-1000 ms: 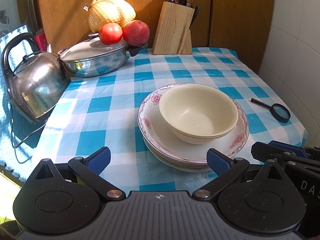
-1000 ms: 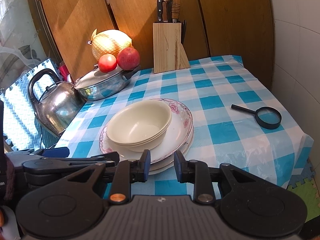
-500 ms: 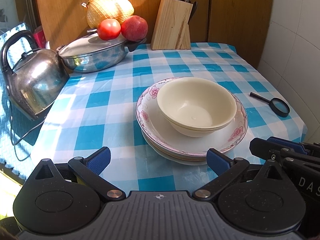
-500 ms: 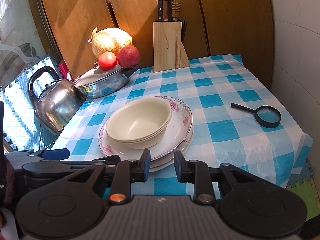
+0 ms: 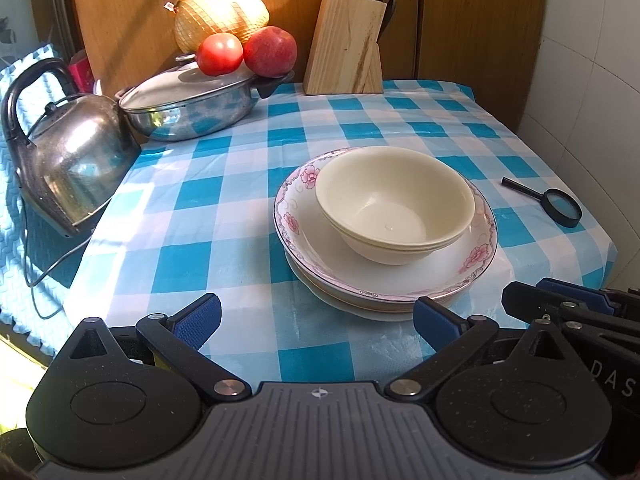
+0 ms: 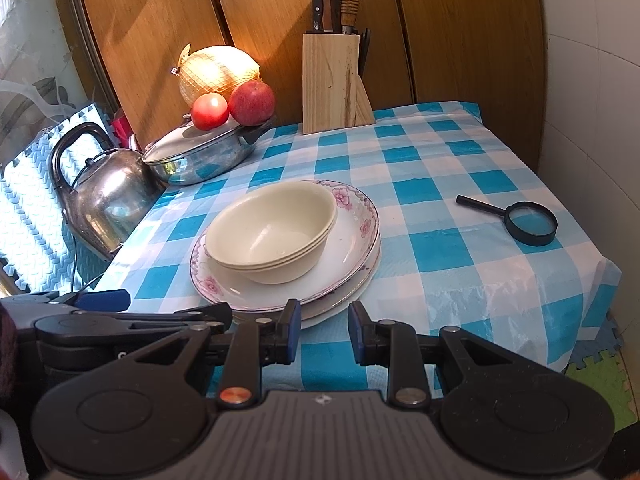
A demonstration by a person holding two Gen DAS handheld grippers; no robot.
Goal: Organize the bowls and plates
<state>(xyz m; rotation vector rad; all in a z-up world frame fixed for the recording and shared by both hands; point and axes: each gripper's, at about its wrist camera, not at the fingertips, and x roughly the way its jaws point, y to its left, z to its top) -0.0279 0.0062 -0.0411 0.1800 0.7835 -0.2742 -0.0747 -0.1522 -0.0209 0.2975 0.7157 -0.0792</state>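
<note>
Cream bowls [image 5: 394, 208] are sitting nested upright on stacked floral-rimmed plates [image 5: 316, 256], lying mid-table near the near edge.

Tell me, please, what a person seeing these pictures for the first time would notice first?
Probably the cream bowls, nested and sitting on stacked floral plates in the middle of the blue checked tablecloth. Next, the tomato and apple resting on the pot lid at the back left, beside the sunlit netted melon.
</note>
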